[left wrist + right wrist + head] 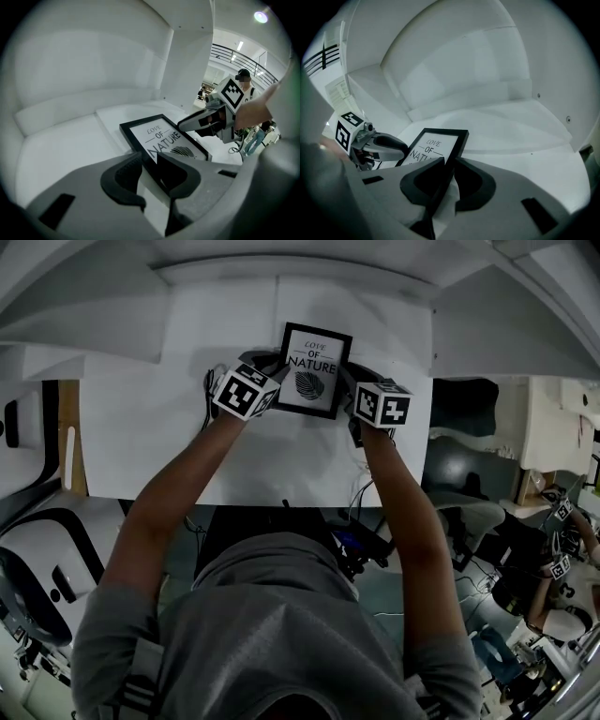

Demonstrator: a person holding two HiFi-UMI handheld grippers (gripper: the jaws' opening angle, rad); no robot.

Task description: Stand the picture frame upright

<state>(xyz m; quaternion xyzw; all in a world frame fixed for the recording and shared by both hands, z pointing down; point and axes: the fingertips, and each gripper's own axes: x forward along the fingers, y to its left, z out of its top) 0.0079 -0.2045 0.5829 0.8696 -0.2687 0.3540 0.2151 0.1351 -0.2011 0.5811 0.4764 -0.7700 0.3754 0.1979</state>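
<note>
Grippers flank a black frame [314, 371] printed "LOVE OF NATURE" above a leaf, at the far middle of a white table [159, 437], its print facing the person in the head view. The left gripper [270, 381] sits at the frame's lower left side and the right gripper [354, 397] at its lower right, each with a marker cube toward the wrist.

In the left gripper view, the left gripper [149, 161] has its jaws apart astride the left rim of the frame [164, 136]. One jaw lies over the printed face and the other stands outside the rim, with a strip of white showing between that jaw and the black edge, so nothing is pinched there. Across the frame, the right gripper [183, 124] meets the opposite rim.

In the right gripper view, the right gripper [450, 163] is clamped on the frame [436, 143] by its right rim. The black edge runs between the two tips and tight along the inner jaw. The frame looks tilted up from the table [511, 126], top edge away from the person; whether its bottom edge rests on the surface cannot be told. The left gripper [396, 144] shows at the frame's far side.

A curved white wall [84, 70] rises behind the table, and a second person [243, 82] stands in the background of the left gripper view.
</note>
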